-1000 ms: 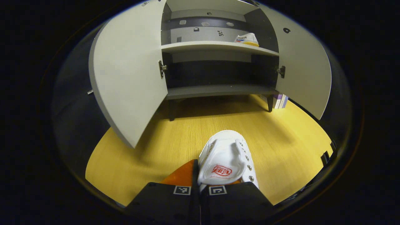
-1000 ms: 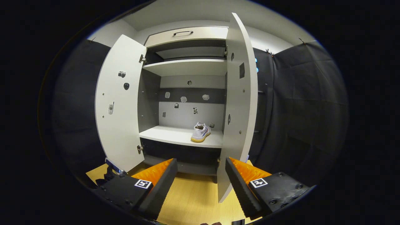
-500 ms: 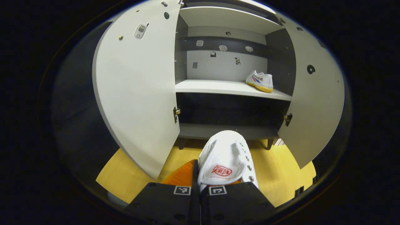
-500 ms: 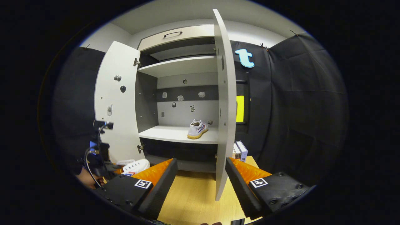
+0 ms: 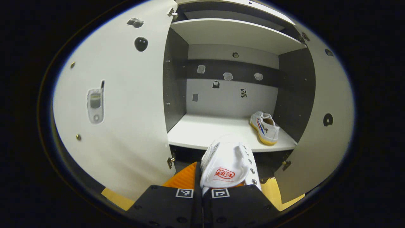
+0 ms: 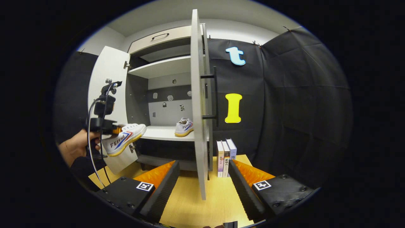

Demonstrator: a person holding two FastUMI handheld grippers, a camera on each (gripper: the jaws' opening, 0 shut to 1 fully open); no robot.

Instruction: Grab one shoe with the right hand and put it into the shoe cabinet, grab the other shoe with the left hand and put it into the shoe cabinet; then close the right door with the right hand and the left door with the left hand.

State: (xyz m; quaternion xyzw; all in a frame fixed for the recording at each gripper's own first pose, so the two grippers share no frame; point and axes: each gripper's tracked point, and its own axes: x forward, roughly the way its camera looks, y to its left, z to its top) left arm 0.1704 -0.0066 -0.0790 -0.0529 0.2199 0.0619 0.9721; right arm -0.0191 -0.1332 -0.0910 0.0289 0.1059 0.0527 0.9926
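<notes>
**Second shoe at the cabinet mouth**

- Item: white canvas low-top shoe (image 5: 229, 163) with yellow rubber sole. Pinched at the heel end by the left gripper (image 5: 202, 186), its fingers pressed together on the collar; toe points at the white middle shelf (image 5: 202, 133), just short of its front edge.
- Mate: matching white canvas shoe (image 5: 265, 127), lying at the shelf's right end.
- Housing: grey shoe cabinet; left door (image 5: 120, 104) and right door (image 6: 196, 104) both swung open.
- Right gripper (image 6: 204, 180): spread, empty, facing the right door's edge.
- Handling, by judgement: light, soft upper that folds under pinch; sole stiffer. Heel collar hold suits; set down sole-first, left of the mate.
</notes>
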